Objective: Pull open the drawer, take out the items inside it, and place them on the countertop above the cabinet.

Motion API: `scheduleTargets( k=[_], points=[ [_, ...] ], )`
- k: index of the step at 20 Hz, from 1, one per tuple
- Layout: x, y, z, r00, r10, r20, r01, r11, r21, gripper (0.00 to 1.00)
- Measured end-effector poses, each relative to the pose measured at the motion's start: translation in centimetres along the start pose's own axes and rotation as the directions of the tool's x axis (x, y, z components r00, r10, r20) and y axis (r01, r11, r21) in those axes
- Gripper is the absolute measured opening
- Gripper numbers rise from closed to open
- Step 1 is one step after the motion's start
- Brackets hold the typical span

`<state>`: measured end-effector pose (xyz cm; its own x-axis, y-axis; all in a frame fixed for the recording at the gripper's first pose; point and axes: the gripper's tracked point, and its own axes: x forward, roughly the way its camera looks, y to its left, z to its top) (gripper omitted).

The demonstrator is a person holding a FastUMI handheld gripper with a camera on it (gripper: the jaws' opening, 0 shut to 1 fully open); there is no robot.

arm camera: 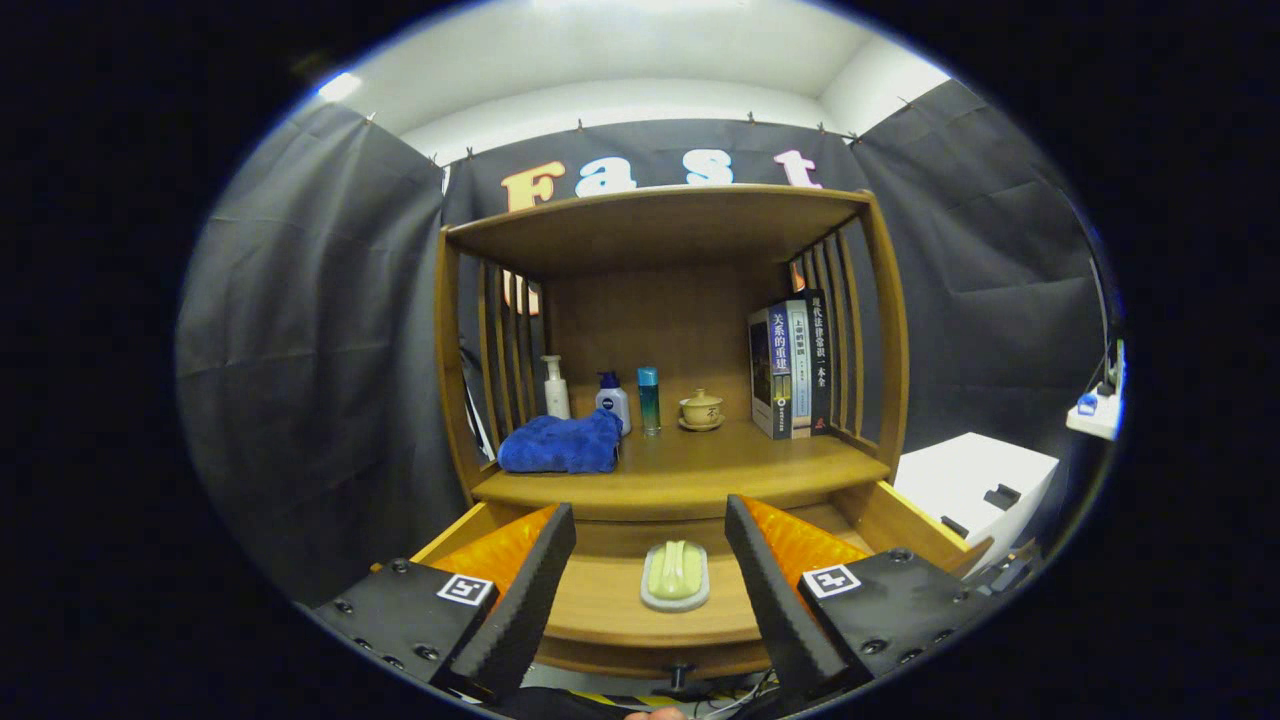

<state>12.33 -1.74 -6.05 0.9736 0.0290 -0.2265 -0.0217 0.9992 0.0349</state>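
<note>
The wooden drawer point(600, 615) is pulled out below the cabinet's countertop point(690, 475). Inside it lies a pale green soap-like item on a white dish point(675, 575), flat on the drawer floor. My gripper point(650, 525) hovers over the drawer, open, with nothing held. The dish sits between the two fingers and a little below their tips. The drawer's small dark knob point(680, 675) shows at the front edge.
On the countertop rest a blue towel point(562, 443), a white pump bottle point(555, 388), a blue-capped lotion bottle point(613, 400), a teal tube point(650, 400), a lidded cup point(701, 410) and upright books point(790, 365). A white box point(975, 480) stands right of the cabinet.
</note>
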Motion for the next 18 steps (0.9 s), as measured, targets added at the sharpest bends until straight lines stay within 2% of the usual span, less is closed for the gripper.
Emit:
scheduleTargets(
  k=[3, 5, 9, 12, 15, 18],
  points=[
    [5.1, -0.9, 0.5, 0.991, -0.039, -0.129, 0.035, 0.999, -0.036, 0.97],
    [7.8, -0.7, -0.8, 0.974, -0.039, -0.224, 0.032, 0.999, -0.035, 0.97],
    [12.1, -0.6, -5.0, 0.913, -0.028, -0.408, 0.033, 0.999, 0.004, 0.97],
    [14.0, -1.2, -9.3, 0.846, -0.045, -0.531, 0.054, 0.999, 0.002, 0.97],
    [15.2, -1.7, -12.2, 0.801, -0.067, -0.594, 0.089, 0.996, 0.009, 0.98],
    [15.7, -1.3, -14.4, 0.751, -0.055, -0.658, 0.083, 0.997, 0.011, 0.98]
  ],
)
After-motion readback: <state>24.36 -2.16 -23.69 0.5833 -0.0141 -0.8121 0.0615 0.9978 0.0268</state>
